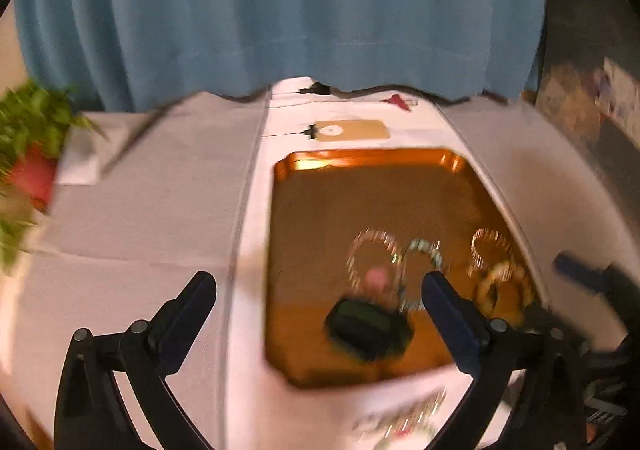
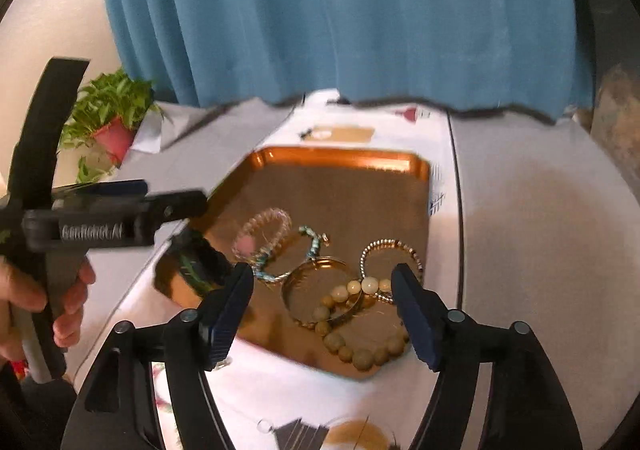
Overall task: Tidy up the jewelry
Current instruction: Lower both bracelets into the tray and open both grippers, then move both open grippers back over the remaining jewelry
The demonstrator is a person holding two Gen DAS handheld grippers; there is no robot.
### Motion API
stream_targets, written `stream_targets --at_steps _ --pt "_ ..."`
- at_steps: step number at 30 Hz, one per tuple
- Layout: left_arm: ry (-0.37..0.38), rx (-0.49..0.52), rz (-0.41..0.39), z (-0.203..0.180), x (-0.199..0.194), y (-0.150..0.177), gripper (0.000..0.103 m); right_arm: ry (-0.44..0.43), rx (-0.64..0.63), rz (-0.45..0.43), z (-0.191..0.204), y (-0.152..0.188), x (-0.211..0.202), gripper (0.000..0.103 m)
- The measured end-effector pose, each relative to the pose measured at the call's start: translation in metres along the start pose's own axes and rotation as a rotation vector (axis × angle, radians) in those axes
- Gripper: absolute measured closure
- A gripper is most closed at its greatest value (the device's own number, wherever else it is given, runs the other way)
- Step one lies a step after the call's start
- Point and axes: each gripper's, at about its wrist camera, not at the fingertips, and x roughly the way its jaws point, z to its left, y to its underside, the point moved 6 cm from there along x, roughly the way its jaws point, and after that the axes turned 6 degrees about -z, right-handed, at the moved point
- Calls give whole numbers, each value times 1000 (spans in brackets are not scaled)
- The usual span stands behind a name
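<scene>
The right gripper (image 2: 322,296) hung with jaws wide, the wooden bead bracelet (image 2: 352,334) lying between them at lower centre in the copper tray (image 2: 340,158). The left gripper (image 1: 318,294), jaws also wide and empty, stood further left, nearer the dark bracelet (image 1: 370,328).

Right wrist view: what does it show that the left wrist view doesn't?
Only the right wrist view shows the person's hand holding the left gripper from the side, and sharp bracelets such as the beaded one. Only the left wrist view shows that gripper's open fingers head-on. Both share the tray, plant and curtain.
</scene>
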Motion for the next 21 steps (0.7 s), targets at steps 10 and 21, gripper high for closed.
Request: stream_targets --at_steps 10,21 --pt "97 -75 -72 -5 -118 33 1 21 -42 -37 40 22 -94 25" --pt "157 -83 -230 -6 -214 62 1 94 -123 -157 79 59 -197 3"
